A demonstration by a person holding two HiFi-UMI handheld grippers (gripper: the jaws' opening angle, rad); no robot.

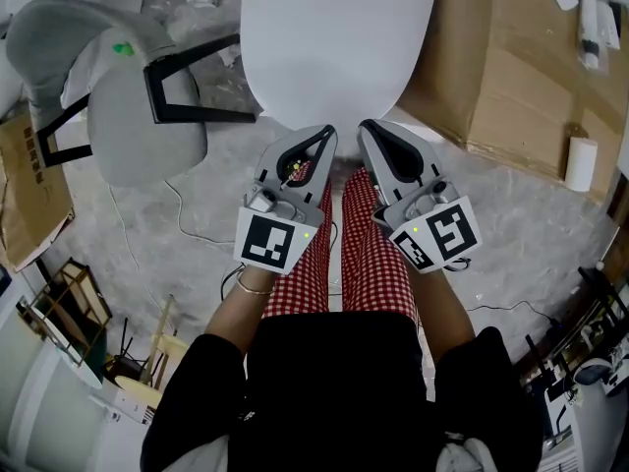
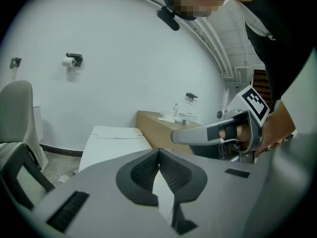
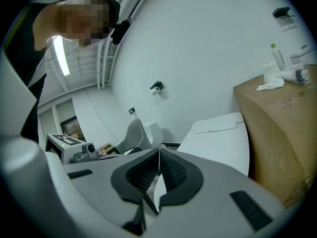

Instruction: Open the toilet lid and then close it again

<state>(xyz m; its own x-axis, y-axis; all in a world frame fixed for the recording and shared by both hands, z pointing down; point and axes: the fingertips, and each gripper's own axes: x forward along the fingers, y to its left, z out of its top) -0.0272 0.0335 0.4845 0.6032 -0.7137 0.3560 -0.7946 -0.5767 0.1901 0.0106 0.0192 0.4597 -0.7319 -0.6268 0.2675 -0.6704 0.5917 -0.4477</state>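
Head view: lid down, dead ahead, long axis running away. Left gripper & right gripper both pressed together, empty, tips just beside lid's front rim, equally near.

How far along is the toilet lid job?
The toilet lid lies down, shut. Nothing is in hand: the left gripper and right gripper hang short of its front edge, jaws together, empty. Either the opening and closing are both still ahead or both done; the pictures can't say which.
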